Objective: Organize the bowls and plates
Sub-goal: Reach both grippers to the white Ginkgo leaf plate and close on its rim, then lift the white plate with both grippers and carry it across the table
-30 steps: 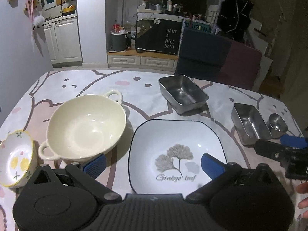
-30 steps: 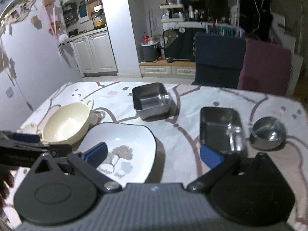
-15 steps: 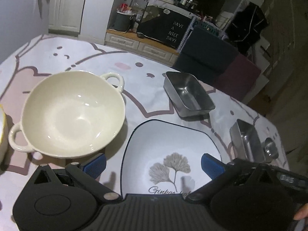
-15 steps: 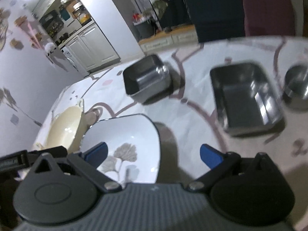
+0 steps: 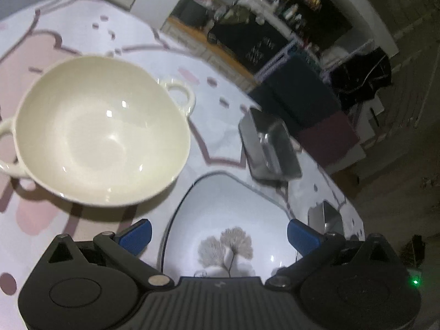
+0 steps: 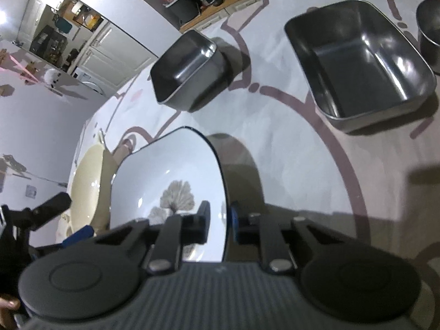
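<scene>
A white square plate with a ginkgo leaf print lies on the table in front of both grippers. My right gripper is shut on the plate's right rim. My left gripper is open, its blue fingertips straddling the plate's near-left part without touching. A cream two-handled bowl stands just left of the plate.
A steel rectangular tin sits beyond the plate. A larger steel tin and a small round steel cup stand to the right. The table has a pink patterned cloth.
My right gripper has rolled, come down to the plate's right rim and shut on it. My left gripper has moved forward and tilted over the plate and cream bowl, still open.
</scene>
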The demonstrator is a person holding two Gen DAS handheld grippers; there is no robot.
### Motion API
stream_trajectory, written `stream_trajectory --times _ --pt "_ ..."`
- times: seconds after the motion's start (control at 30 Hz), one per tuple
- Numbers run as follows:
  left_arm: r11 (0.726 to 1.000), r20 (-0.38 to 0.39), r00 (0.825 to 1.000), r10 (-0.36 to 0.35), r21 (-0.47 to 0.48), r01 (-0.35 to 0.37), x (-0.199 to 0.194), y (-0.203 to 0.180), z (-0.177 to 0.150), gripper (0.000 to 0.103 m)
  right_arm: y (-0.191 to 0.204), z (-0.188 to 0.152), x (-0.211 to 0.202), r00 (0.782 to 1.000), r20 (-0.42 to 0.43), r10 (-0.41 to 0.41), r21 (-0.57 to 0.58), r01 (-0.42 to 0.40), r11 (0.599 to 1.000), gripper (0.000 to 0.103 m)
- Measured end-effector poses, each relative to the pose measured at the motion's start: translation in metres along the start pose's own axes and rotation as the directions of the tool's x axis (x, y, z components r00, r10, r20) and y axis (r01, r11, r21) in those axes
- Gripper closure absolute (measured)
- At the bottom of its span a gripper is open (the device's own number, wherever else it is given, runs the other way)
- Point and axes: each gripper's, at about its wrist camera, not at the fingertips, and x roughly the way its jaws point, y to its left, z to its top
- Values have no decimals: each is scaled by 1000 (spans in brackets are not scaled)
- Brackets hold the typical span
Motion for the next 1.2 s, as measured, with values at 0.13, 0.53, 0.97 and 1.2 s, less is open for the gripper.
stream_trajectory --times 0.13,0.53,0.97,1.2 --pt "1000 -46 999 13 -20 -14 7 5 -1 11 0 -2 6 1000 -2 -27 -1 27 1000 97" --pt "999 -120 992 26 41 -21 34 5 -4 44 -4 7 1 997 19 -81 -42 82 996 97" --pt "989 -142 983 115 113 -100 53 4 -10 87 -5 9 4 996 35 -79 -84 82 993 95" --pt "978 -132 982 137 178 -112 50 -4 -11 88 -3 6 2 994 47 -97 -123 102 987 94"
